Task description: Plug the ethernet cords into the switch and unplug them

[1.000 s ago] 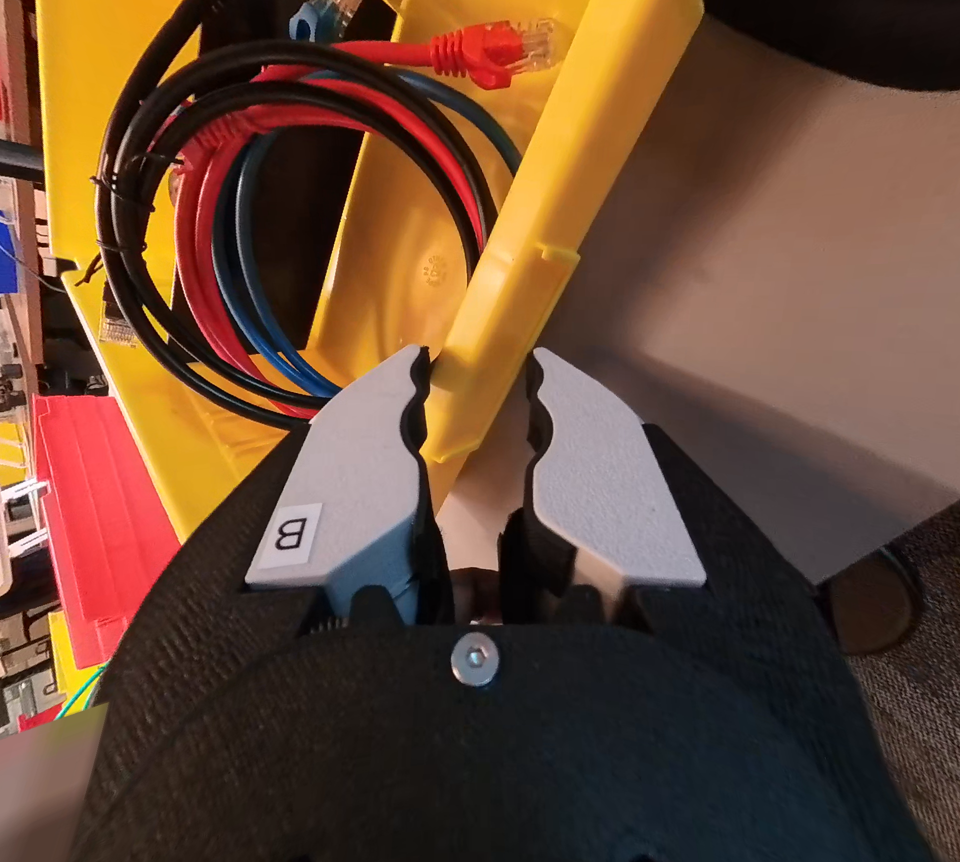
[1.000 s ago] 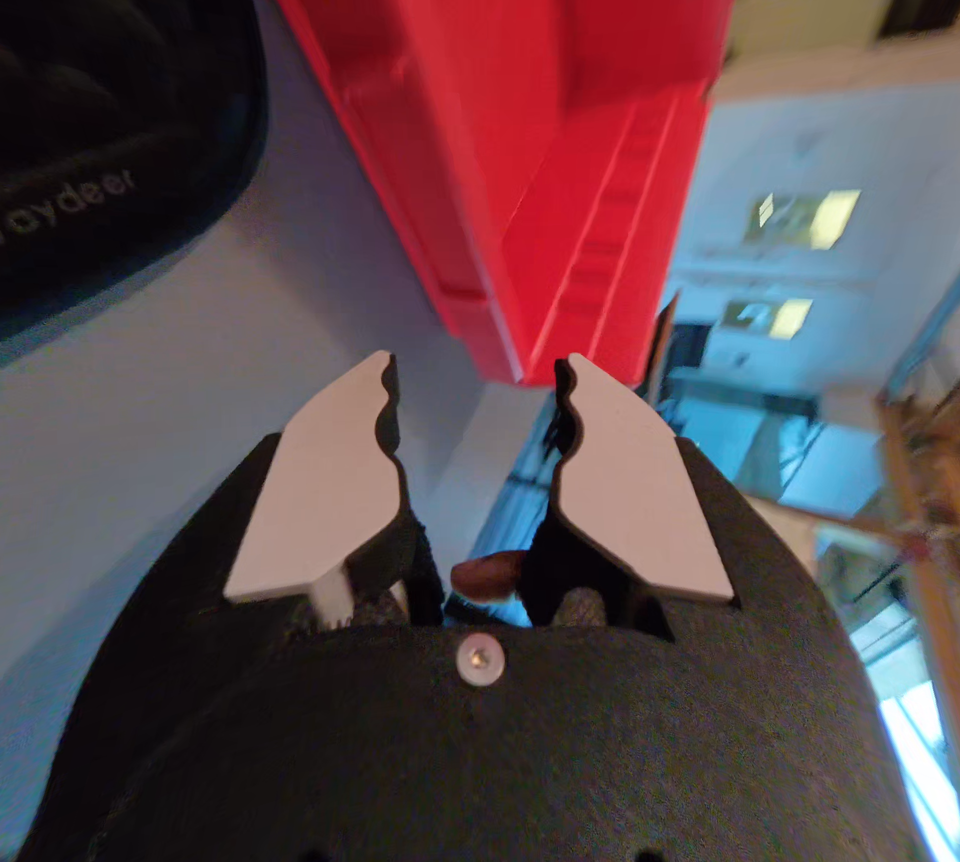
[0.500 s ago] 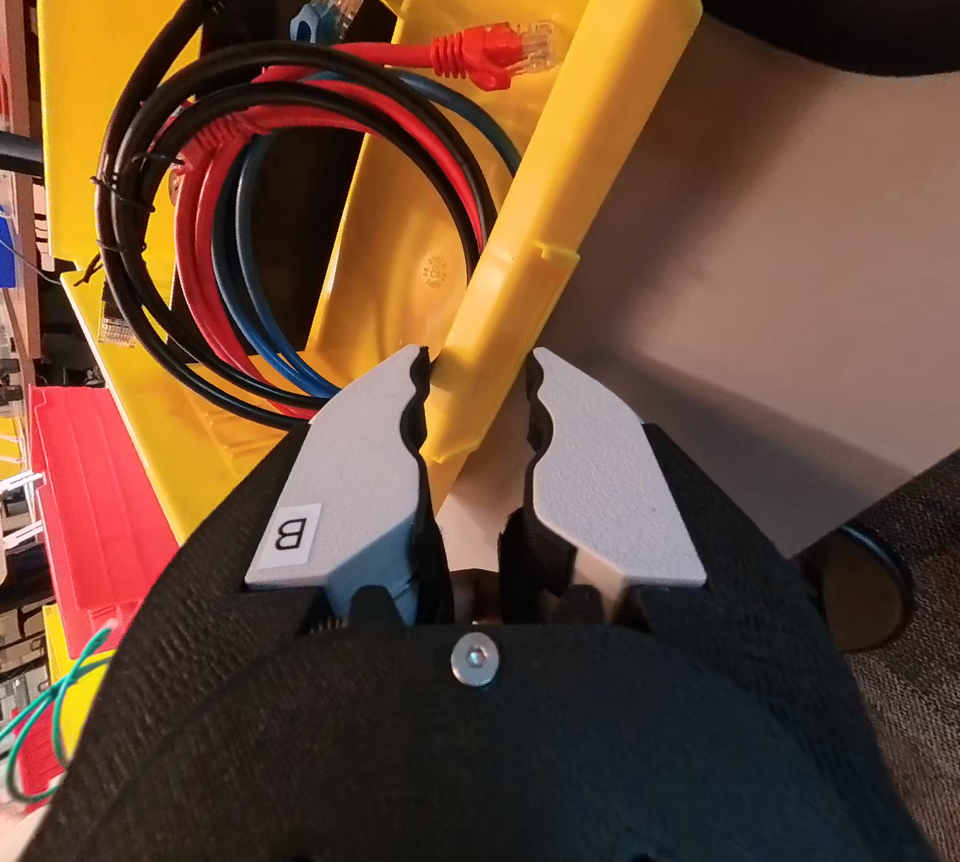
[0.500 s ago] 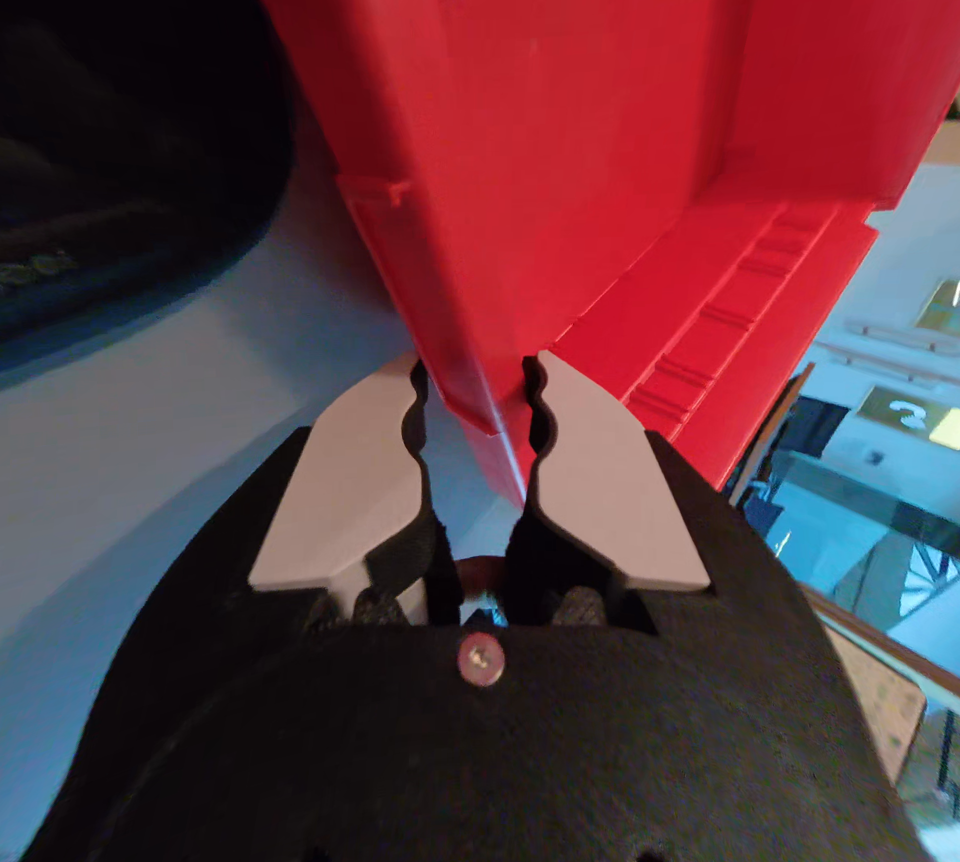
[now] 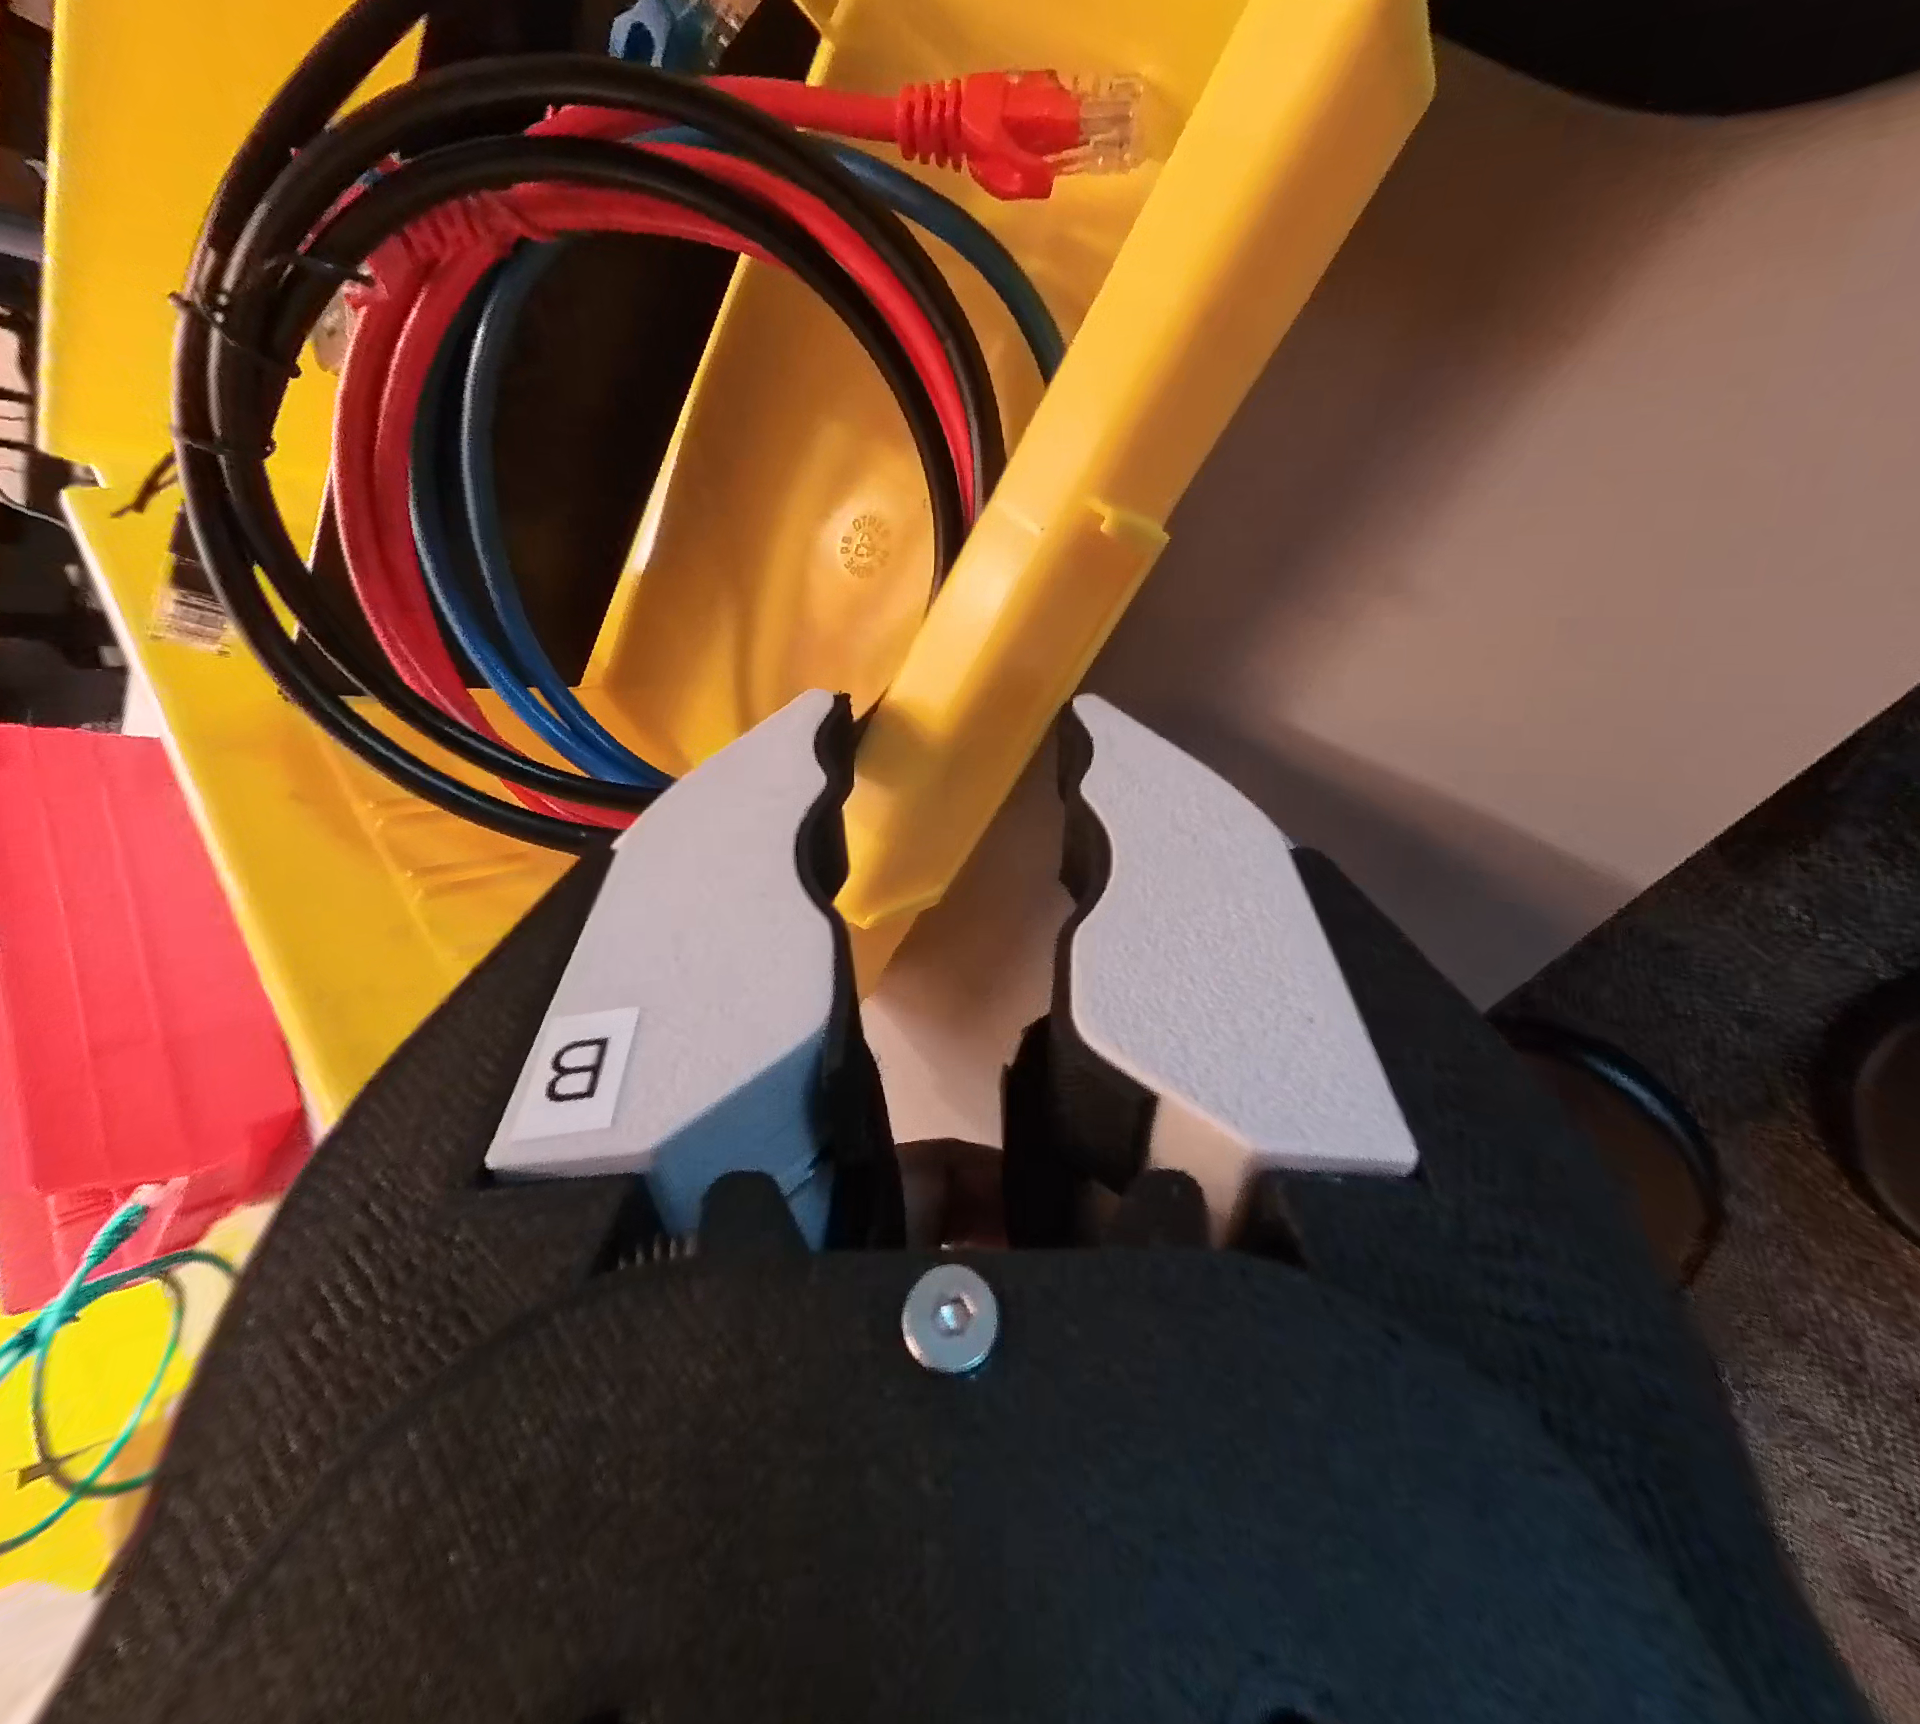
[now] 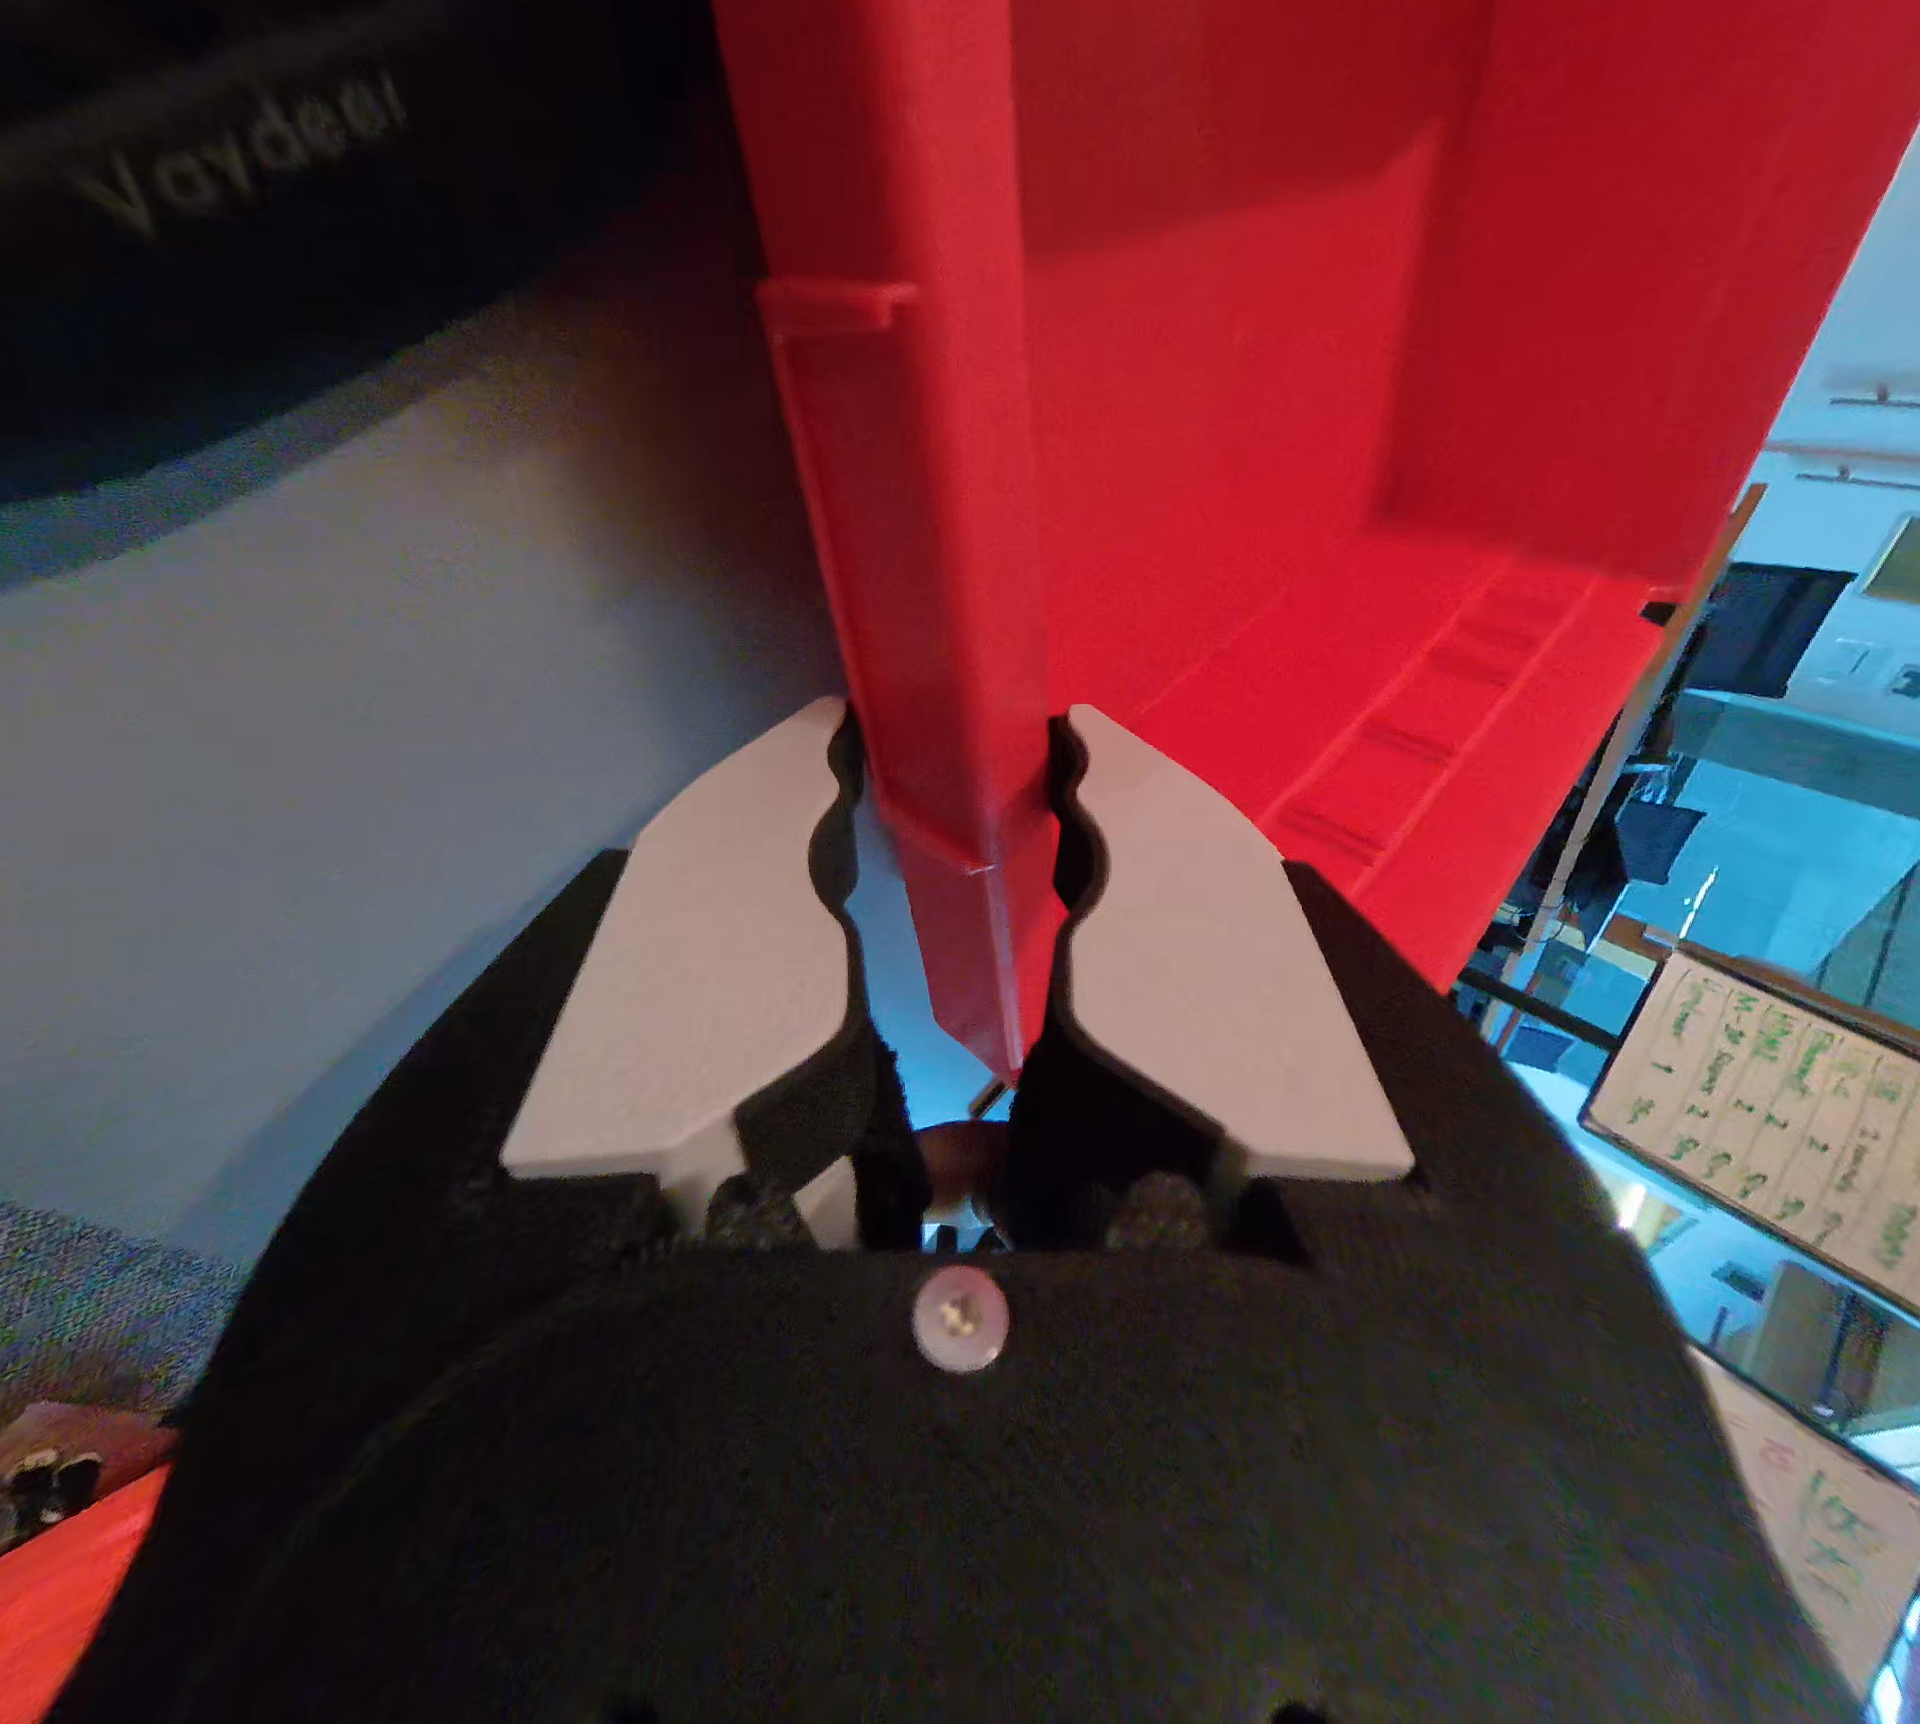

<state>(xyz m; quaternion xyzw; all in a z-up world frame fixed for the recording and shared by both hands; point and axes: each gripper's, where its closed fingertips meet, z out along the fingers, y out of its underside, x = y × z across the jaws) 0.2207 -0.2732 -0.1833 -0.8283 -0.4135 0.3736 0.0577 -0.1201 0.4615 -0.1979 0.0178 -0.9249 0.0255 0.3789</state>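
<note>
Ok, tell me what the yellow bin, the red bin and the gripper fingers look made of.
Yellow bin: moulded plastic, semi-gloss, with a moulded stamp in its floor. Red bin: likely the same plastic, smooth, ribbed at its lip. Left gripper fingers: matte grey, finely grainy, probably printed plastic.

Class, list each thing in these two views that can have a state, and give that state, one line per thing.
Left tongs: around the yellow bin's wall, a gap on one side.
Right tongs: closed on the red bin's wall.
Yellow bin: holds coiled cords.
Red bin: nothing seen inside.
Red cord: coiled, plug free.
Black cord: coiled, tied.
Blue cord: coiled, plug free.
</note>
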